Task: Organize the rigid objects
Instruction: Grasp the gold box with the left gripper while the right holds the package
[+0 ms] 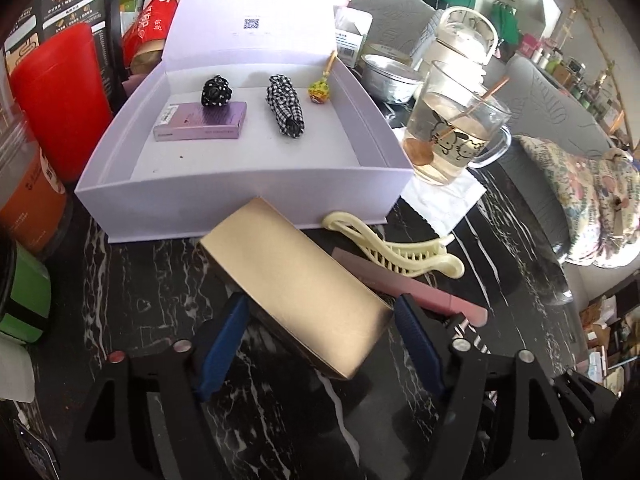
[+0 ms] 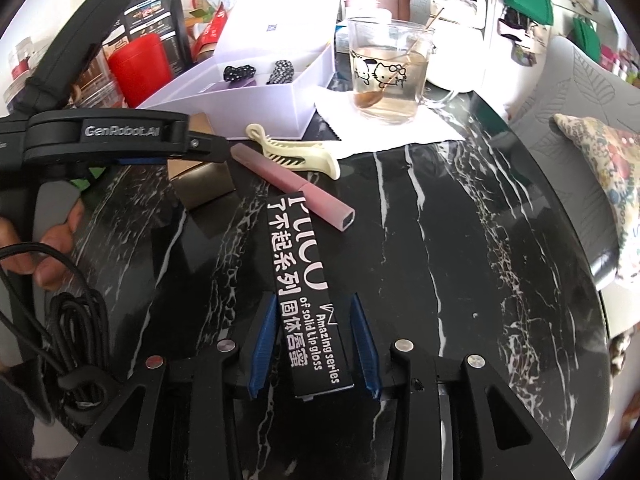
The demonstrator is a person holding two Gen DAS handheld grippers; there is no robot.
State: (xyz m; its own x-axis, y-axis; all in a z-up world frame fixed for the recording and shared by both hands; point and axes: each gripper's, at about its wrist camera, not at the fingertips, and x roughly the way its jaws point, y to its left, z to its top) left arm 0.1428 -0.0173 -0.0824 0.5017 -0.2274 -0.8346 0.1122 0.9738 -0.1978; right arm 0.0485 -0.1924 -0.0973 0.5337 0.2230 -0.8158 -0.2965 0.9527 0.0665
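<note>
A gold box (image 1: 296,296) lies slantwise on the black marble table (image 1: 140,280), and my left gripper (image 1: 320,304) is shut on it, one blue pad on each side. My right gripper (image 2: 314,300) is open around a long black lip gloss box (image 2: 304,292) that lies flat on the table, with a gap at each pad. A slim pink box (image 2: 296,184) and a cream hair clip (image 2: 296,152) lie just beyond it. The open lilac storage box (image 1: 240,196) holds a small purple box (image 1: 200,124), two fabric scrunchies and a yellow-green charm (image 1: 319,90).
A glass mug (image 1: 452,132) of liquid stands on a white napkin right of the lilac box. A red canister (image 1: 60,96) and packets crowd the left. A hand (image 2: 52,240) and a black cable show at the left. The table's round edge curves along the right.
</note>
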